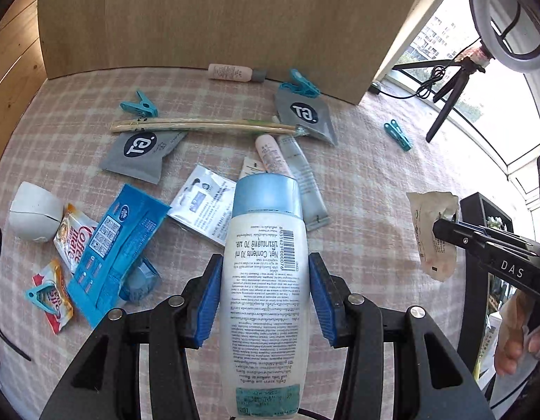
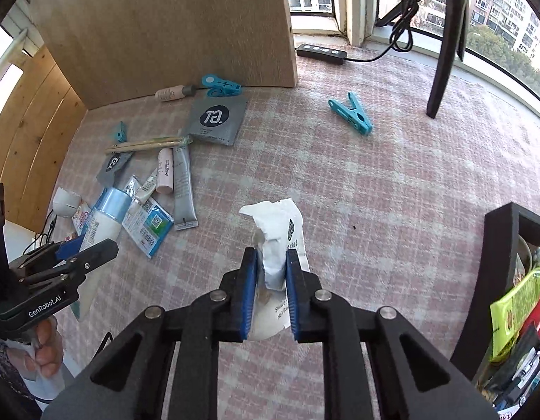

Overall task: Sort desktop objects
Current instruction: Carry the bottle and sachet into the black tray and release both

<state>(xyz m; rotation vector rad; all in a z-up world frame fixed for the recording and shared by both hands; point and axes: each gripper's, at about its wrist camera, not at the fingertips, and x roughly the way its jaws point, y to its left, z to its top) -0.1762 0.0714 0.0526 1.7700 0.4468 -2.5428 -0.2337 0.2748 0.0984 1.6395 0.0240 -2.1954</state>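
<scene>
A white bottle [image 1: 264, 280] with a pale blue cap is lifted above the checked cloth, and my left gripper [image 1: 265, 262] is shut on its body, blue pads pressing both sides. In the right wrist view the same bottle [image 2: 105, 217] and left gripper [image 2: 84, 248] show at the far left. My right gripper [image 2: 271, 257] is shut on a crumpled white sachet [image 2: 276, 224], held clear of the cloth. In the left wrist view that sachet [image 1: 432, 231] hangs from the right gripper [image 1: 444, 227] at the right edge.
Scattered on the cloth: grey sachets [image 1: 140, 154], wrapped chopsticks [image 1: 203, 126], tubes [image 1: 304, 178], a blue packet [image 1: 112, 248], coffee creamer sachets [image 1: 75, 241], teal clips [image 2: 350, 112], a white cup [image 1: 35, 213]. A wooden board [image 2: 165, 28] stands behind. A black box [image 2: 504, 231] sits right, a tripod [image 2: 444, 52] far right.
</scene>
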